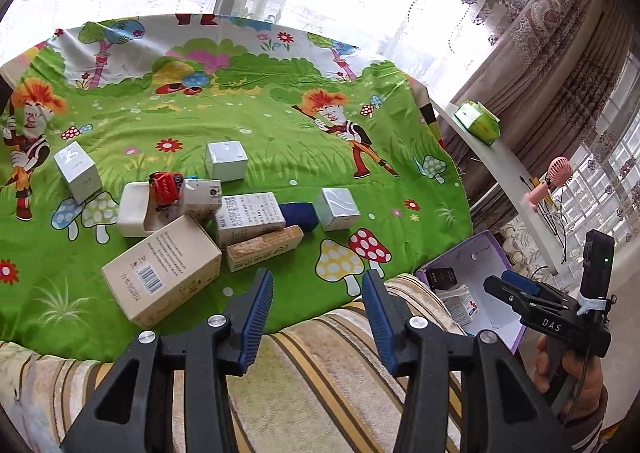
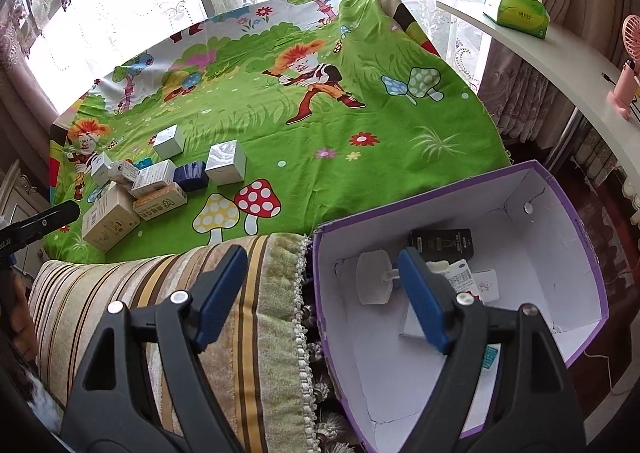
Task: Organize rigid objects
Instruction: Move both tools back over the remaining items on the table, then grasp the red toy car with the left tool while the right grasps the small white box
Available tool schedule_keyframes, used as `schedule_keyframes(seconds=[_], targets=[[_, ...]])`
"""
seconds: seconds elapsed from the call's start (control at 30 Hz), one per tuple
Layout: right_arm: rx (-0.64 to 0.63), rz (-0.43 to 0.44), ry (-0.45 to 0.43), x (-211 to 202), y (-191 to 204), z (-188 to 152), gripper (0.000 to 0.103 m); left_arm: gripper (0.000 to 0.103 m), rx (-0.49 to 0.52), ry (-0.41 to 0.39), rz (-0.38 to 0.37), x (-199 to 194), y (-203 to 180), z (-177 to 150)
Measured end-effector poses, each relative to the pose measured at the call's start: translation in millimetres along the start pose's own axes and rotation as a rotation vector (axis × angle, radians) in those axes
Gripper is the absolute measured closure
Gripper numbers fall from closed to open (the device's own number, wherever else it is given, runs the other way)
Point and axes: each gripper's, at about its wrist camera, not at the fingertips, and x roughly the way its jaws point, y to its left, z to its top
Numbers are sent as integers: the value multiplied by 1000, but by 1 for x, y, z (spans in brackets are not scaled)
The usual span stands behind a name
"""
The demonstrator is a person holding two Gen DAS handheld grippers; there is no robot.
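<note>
A cluster of small boxes (image 1: 224,221) is grouped on the cloth-covered table (image 1: 280,113), left of centre, with three more boxes set apart around it (one left, one behind, one right). An open storage box (image 2: 560,221) is placed off the table's near right corner, beside a striped cushion (image 2: 224,293), with a few items inside. A tissue pack (image 2: 516,9) is set on a shelf (image 2: 560,65) to the right.

My right claw (image 2: 324,293) hangs with its fingers spread and nothing between them, one finger over the striped cushion (image 2: 160,293), the other over the purple box (image 2: 576,237). Inside the box I see a black packet (image 2: 440,241) and a white carton (image 2: 464,277). A cluster of small boxes (image 2: 152,189) sits on the green cartoon cloth (image 2: 360,125) beyond.
</note>
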Motion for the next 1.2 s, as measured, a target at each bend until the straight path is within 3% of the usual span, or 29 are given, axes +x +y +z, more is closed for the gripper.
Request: schedule_keyframes(seconds=[0.4,0.73,0.93,1.03,1.2], targets=[[-88,59,16,24,52,22,22,55,-73,-25,128,-8,66,18],[-206,168,43,49,131,51,22,54,-139,-18,238,4,117,45],[-265,224,74,68,177,61,22,48,-206,-18,293,14,148,58],[-293,233,85,80,198,64,22,48,-234,-4,237,22,156,63],[-348,252,98,99,230,66,22,48,-335,42,15,38,160,75]])
